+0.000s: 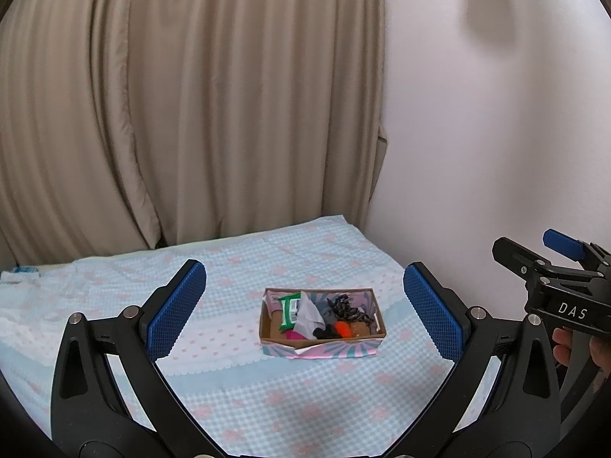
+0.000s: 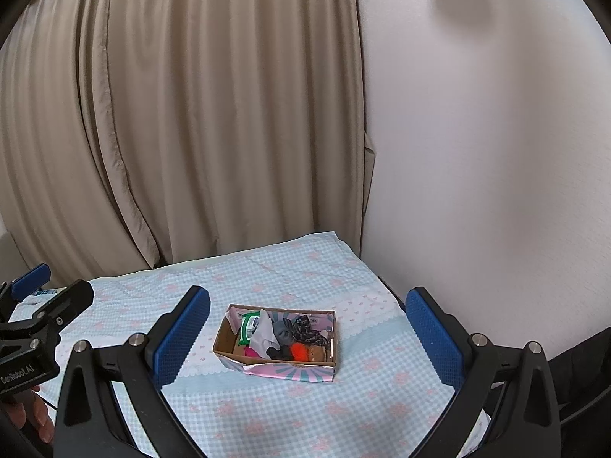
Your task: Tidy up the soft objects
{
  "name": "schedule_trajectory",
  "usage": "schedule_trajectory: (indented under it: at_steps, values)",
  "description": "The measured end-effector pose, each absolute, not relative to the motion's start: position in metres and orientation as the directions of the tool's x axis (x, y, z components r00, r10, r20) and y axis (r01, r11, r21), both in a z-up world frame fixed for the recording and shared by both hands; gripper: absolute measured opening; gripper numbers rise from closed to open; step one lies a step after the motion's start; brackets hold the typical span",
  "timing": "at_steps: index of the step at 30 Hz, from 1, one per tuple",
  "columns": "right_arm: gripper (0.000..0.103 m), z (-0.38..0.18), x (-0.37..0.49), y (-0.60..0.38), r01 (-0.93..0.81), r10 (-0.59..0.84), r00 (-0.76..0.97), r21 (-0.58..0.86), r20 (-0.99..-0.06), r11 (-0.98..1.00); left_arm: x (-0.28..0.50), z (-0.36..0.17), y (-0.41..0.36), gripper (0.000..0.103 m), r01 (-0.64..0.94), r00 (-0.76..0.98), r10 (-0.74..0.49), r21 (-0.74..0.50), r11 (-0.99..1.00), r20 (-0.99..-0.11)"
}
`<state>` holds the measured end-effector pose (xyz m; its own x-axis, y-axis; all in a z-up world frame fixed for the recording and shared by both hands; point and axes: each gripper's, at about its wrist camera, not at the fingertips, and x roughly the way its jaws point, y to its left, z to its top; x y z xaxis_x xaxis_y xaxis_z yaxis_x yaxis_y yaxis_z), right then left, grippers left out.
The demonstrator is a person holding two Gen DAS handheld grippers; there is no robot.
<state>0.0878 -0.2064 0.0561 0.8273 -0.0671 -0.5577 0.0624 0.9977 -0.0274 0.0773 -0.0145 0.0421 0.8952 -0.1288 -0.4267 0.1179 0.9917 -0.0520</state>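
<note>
A small cardboard box (image 1: 376, 315) with a pink and teal patterned front sits on the bed, also in the right wrist view (image 2: 225, 337). It holds several soft things: a green and white packet (image 1: 289, 310), a white cloth (image 1: 308, 315), dark fabric pieces (image 1: 345, 307), an orange fluffy item (image 1: 342, 329) and a pink item (image 1: 294, 334). My left gripper (image 1: 305, 305) is open and empty, well back from the box. My right gripper (image 2: 309, 337) is open and empty, also back from it. The right gripper shows at the right edge of the left view (image 1: 553, 267).
The bed is covered by a light blue checked sheet with pink flowers (image 1: 267, 400). Beige curtains (image 1: 191, 95) hang behind it and a white wall (image 1: 496, 114) stands at the right. The left gripper body shows at the left of the right view (image 2: 34, 324).
</note>
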Motion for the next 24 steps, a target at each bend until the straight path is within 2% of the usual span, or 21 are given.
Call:
schedule_trajectory:
  at_steps: [24]
  values:
    - [0.102, 0.0558, 0.0853, -0.2088, 0.073, -0.075, 0.827, -0.025, -0.558, 0.997, 0.0758, 0.0414, -0.0093, 0.103, 0.135, 0.901, -0.144, -0.051, 0.99, -0.41]
